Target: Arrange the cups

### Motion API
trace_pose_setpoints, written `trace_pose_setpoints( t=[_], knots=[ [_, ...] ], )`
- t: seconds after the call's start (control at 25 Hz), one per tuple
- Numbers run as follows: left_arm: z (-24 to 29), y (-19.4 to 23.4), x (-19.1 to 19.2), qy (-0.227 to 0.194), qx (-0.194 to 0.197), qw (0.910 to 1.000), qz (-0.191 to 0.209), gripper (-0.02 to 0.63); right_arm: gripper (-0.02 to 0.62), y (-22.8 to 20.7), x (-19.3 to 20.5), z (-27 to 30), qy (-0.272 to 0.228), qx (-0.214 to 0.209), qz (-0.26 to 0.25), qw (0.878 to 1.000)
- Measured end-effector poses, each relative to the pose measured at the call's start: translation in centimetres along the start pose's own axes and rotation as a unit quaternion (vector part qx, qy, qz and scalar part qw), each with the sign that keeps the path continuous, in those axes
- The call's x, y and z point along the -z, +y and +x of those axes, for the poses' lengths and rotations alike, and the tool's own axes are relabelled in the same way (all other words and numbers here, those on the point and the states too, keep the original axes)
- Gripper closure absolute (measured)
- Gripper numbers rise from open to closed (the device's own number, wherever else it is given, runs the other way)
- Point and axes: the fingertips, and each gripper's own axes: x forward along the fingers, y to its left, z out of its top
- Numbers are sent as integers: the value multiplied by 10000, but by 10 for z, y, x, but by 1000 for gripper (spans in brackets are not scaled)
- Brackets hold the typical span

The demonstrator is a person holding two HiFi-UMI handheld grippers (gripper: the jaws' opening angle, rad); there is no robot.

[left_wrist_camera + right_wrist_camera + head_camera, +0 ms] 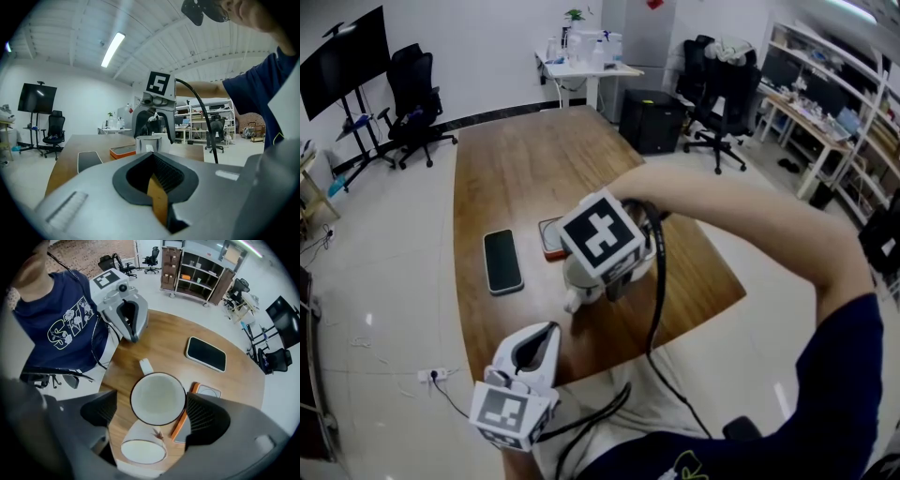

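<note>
**Left gripper shut at the near edge; right gripper astride the mug**

Left gripper (542, 336) is lowest in the head view, at the near edge of the wooden table (525, 169), with its marker cube toward the person's body. In its own view I read the jaws as brought together with nothing between them. They are aimed level across the tabletop toward the cups.

Next out is the right gripper (152, 403), pointing down at the table, with the person's forearm (741, 211) reaching across to it. Its jaws stand apart, one on either side of a white mug (158, 392) with a dark rim. The mug is upright on the wood, handle toward the left gripper. Bare wood shows between the rim and one jaw. The other jaw is just beside the rim; I cannot tell whether it touches. The mug is not clamped.

A second white cup (140, 441) with a small brown mark on its wall lies close against the mug, on the side under the gripper body. I cannot tell whether it is upright or tilted.

Just past the mug lies a flat orange-edged item (551, 239). A dark phone (502, 262) lies flat beside that, apart from the cups.

Beyond the table I log a black office chair (417, 94), a screen on a stand (342, 56), a white desk (586, 70) and shelving (834, 103)
</note>
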Motion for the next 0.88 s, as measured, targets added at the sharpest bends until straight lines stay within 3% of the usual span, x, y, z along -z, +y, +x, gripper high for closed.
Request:
trace_pose_setpoints(
  t=[0.28,0.56,0.88],
  knots=[
    [-4,-1,2,19,104,9999,-21,603,140,-11,-10,18,-53,106,-204,9997],
    [-5,-1,2,-7,96,10000,3,603,154,-3,-9,52,126,-107,-358,9992],
    [-4,-3,1,-11,86,10000,38,603,161,-3,-6,52,153,-212,-524,9983]
  ],
)
